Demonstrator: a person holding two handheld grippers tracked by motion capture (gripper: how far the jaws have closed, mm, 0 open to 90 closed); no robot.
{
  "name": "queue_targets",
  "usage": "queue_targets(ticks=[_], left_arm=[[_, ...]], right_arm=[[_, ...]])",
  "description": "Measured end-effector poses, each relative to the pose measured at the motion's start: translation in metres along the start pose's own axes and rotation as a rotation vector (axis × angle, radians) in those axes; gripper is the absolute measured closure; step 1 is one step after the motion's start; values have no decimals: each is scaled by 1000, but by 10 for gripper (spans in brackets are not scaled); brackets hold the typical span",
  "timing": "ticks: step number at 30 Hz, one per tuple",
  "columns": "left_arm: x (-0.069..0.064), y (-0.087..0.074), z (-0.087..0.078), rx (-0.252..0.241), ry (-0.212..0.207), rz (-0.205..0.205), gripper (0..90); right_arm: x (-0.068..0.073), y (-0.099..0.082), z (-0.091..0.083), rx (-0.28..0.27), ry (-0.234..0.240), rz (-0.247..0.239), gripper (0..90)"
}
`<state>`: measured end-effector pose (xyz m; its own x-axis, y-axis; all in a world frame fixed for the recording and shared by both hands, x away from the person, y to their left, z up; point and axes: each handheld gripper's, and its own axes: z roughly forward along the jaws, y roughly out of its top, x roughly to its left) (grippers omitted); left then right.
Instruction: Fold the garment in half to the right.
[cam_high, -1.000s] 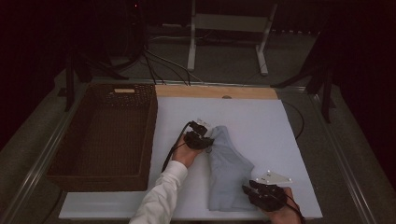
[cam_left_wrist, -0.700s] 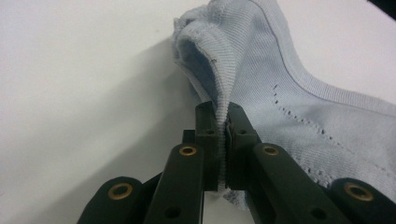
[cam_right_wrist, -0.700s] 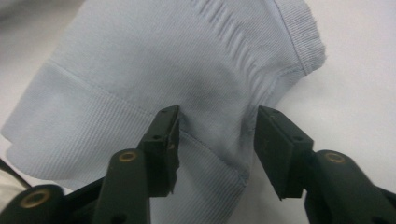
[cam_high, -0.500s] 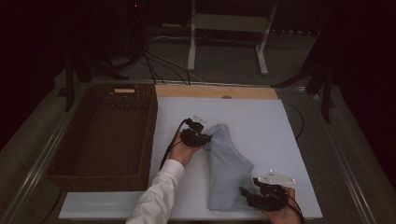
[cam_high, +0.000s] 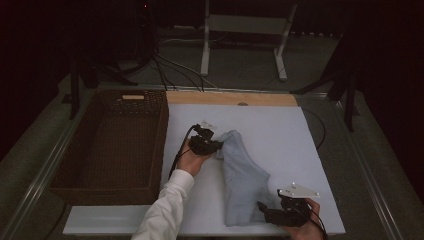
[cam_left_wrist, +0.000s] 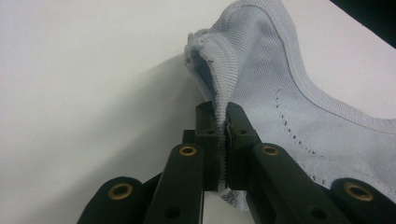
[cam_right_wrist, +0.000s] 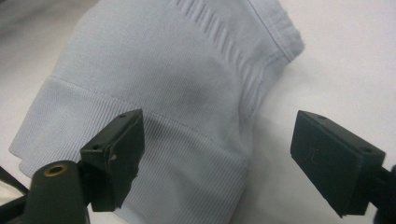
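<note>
My left gripper (cam_left_wrist: 222, 140) has its fingers (cam_left_wrist: 205, 140) clamped on the ribbed edge of the pale blue knitted garment (cam_high: 242, 175); my right gripper (cam_right_wrist: 219, 158) has just been opening, its fingers (cam_right_wrist: 116, 154) now standing apart with the garment's hemmed corner below and between them, unpressed; compared with a second ago, that corner is released and lies flat on the white table (cam_high: 280, 130); I judge the near end placed, the far end still to be set down; the dark woven basket (cam_high: 115, 145) sits just left.
</note>
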<state>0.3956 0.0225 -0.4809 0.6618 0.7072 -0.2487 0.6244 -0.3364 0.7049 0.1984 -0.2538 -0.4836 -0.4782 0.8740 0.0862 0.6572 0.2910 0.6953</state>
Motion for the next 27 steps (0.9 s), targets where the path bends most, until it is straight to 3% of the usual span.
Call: queue_targets(ticks=[9,18,23,27], left_arm=[[5,0,-5,-6,13,-8,875],[8,0,-11,-12,23,-13,875],[7,1,-10,-12,21,-13,874],[7,2,-10,-11,21,-11,874]], right_arm=[[-1,-2,1,22,-2,1,187],[-7,-5,6,67,-31,34,290],[-8,-5,18,144,-19,37,335],[-4,-5,22,161,-11,38,370]])
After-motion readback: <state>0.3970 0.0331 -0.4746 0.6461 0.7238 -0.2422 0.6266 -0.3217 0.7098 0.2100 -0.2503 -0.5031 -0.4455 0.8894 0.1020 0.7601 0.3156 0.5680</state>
